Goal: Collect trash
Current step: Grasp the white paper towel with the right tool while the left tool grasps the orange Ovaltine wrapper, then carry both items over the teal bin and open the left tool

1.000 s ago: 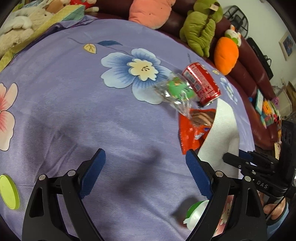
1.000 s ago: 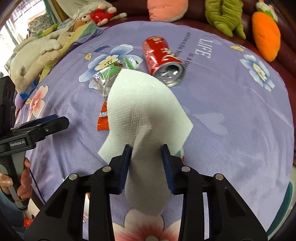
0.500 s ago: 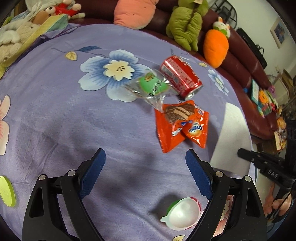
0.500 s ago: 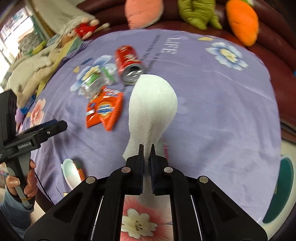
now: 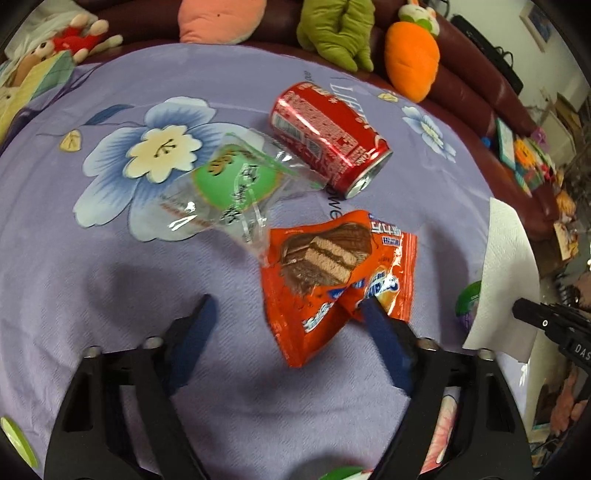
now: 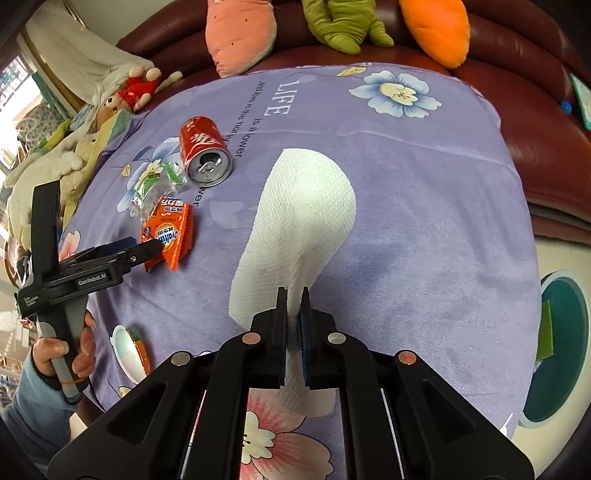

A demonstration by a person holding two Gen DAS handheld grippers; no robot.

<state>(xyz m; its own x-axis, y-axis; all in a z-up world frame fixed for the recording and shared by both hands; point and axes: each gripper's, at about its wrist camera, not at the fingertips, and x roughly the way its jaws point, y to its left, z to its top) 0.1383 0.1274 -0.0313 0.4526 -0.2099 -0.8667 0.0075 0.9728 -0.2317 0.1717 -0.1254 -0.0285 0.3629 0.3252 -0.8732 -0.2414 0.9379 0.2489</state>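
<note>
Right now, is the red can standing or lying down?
Lying on its side. The red can rests lengthwise on the purple cloth, its opened top facing the right wrist camera.

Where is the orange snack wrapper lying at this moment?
In the left wrist view, the orange snack wrapper lies flat on the purple flowered cloth, just ahead of the closing left gripper, below the red soda can.

Purple floral cloth (image 6: 424,206) over table; orange carrot plush (image 5: 410,59), green plush (image 5: 336,29), pink cushion (image 6: 240,33) on maroon sofa (image 6: 517,92).
</note>
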